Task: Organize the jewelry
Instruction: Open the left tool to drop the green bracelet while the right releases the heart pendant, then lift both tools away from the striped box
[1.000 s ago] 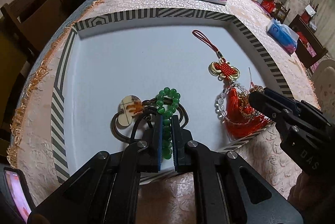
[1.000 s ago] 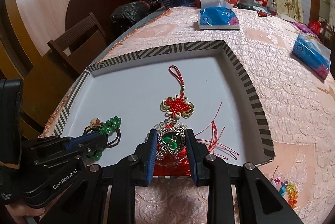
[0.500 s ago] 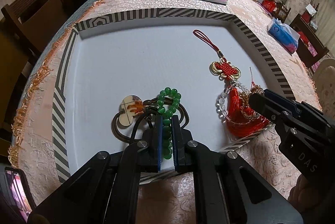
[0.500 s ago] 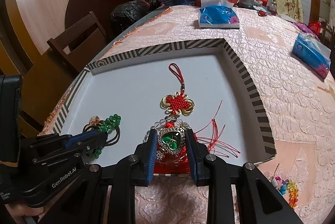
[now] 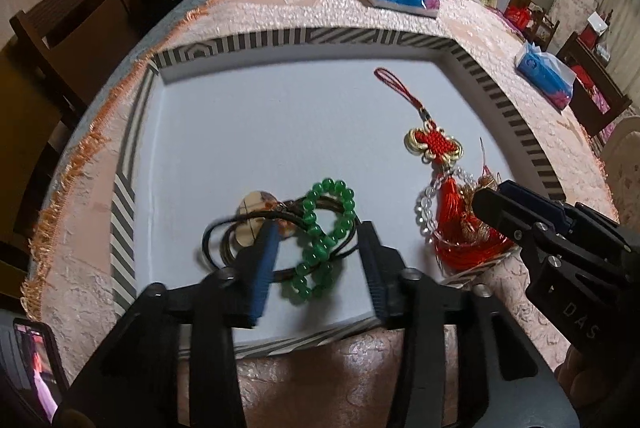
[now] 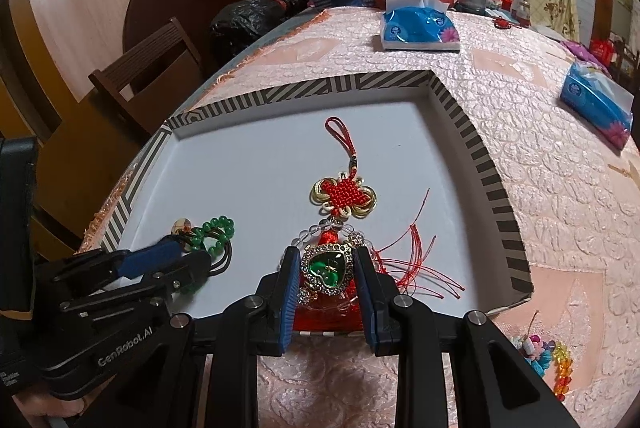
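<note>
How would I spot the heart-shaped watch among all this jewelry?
Find the striped-rimmed tray on the pink tablecloth. At its near edge, below the red knot charm, lies the heart-shaped watch. Unlike the green bead bracelet, it has a green face ringed with sparkling stones.

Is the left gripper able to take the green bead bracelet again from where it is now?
Probably yes. The left gripper has just been opening, and the green bead bracelet lies between its fingers on the tray, with nothing covering it.
</note>
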